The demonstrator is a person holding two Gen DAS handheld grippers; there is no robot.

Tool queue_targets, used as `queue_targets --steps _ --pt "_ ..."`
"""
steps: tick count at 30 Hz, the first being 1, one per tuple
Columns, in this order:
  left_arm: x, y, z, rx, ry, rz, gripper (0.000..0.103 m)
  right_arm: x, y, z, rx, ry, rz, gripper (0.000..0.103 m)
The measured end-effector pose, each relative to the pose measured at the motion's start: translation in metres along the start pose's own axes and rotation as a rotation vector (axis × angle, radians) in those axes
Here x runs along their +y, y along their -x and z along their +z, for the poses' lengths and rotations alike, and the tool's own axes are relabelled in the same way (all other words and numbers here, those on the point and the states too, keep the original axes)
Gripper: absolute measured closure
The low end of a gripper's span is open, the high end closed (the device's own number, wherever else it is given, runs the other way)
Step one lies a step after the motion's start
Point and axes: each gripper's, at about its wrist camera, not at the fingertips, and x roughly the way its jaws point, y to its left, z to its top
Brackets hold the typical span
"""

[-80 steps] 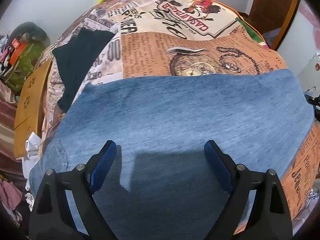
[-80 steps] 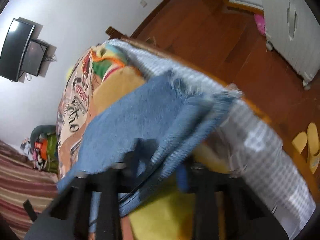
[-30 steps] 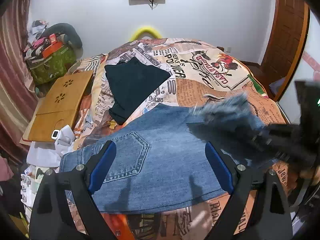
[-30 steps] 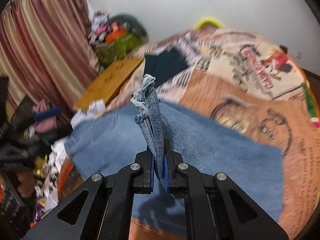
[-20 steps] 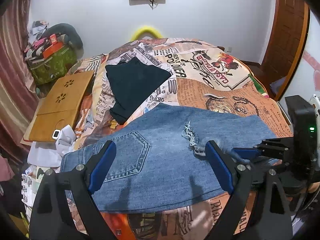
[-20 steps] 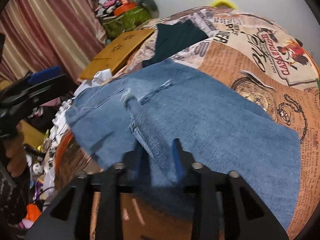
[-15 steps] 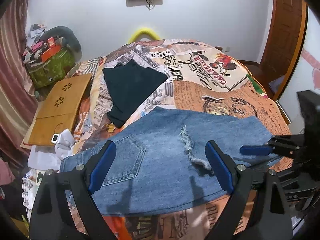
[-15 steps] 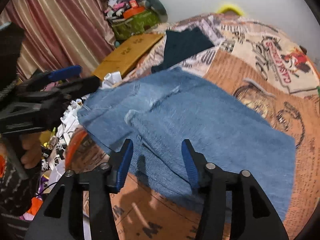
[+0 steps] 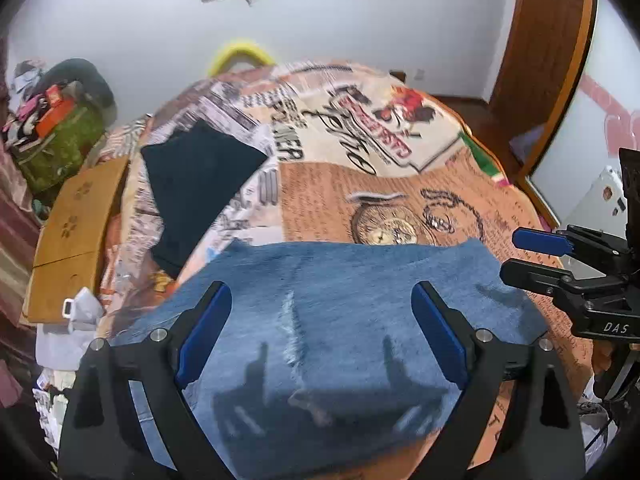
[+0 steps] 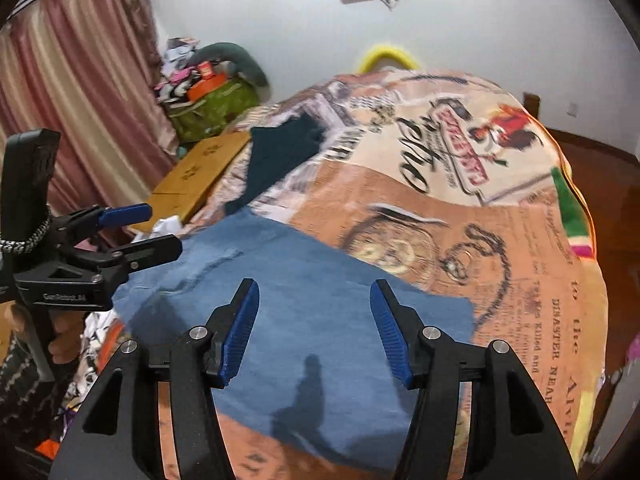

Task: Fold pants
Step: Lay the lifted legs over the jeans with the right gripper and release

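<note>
Blue denim pants [image 9: 360,304] lie folded over on the printed bedspread [image 9: 360,184], the frayed hem [image 9: 292,332] resting on top near the middle. My left gripper [image 9: 320,332] is open and empty, hovering over the near part of the pants. My right gripper [image 10: 314,336] is open and empty above the pants [image 10: 312,312]. The right gripper also shows at the right edge of the left wrist view [image 9: 532,256], and the left gripper at the left of the right wrist view [image 10: 156,232].
A dark folded garment [image 9: 200,176] lies on the bed beyond the pants. A wooden lap tray [image 9: 76,232] and white items sit at the bed's left edge. A clothes pile with a green bag [image 10: 212,104] stands by the curtain. A door [image 9: 548,60] is at the right.
My right gripper carried the pant-leg hem across, let it go onto the pants and opened. Both grippers then moved down closer over the denim.
</note>
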Motion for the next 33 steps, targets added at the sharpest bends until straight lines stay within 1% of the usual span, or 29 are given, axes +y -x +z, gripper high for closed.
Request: queue_targets --steps 5,9,10,11,13,15,16,20,25,30,33 --pt "-0.013 -0.044 0.001 0.096 -0.036 0.016 0.011 -0.028 -0.029 -0.010 0.075 -0.051 -0.020 0.049" --pt "-0.014 -0.075 -0.007 0.176 -0.045 0.033 0.011 -0.046 -0.055 -0.025 0.157 -0.090 -0.026 0.049" --pt "-0.014 -0.083 -0.011 0.201 -0.046 0.041 0.011 -0.048 -0.064 -0.031 0.190 -0.098 -0.025 0.049" --pt "-0.013 -0.089 -0.015 0.223 -0.046 0.046 0.011 -0.049 -0.067 -0.036 0.204 -0.093 -0.023 0.049" --pt "-0.011 -0.096 -0.022 0.245 -0.044 0.044 0.010 -0.048 -0.067 -0.042 0.194 -0.070 -0.025 0.045" --pt "-0.008 -0.097 -0.029 0.235 -0.040 0.042 0.005 -0.045 -0.063 -0.046 0.191 -0.055 -0.032 0.043" --pt "-0.007 -0.095 -0.033 0.230 -0.038 0.040 0.005 -0.044 -0.059 -0.048 0.193 -0.053 -0.034 0.042" --pt "-0.005 -0.085 -0.040 0.218 -0.040 0.044 0.005 -0.045 -0.047 -0.059 0.187 -0.063 -0.040 0.041" --pt "-0.001 -0.069 -0.049 0.193 -0.032 0.063 0.005 -0.041 -0.034 -0.072 0.177 -0.065 -0.078 0.041" --pt "0.006 -0.050 -0.060 0.166 -0.018 0.081 0.005 -0.035 -0.025 -0.077 0.167 -0.060 -0.119 0.041" --pt "0.014 -0.036 -0.063 0.151 -0.006 0.106 0.005 -0.031 -0.022 -0.075 0.170 -0.048 -0.147 0.041"
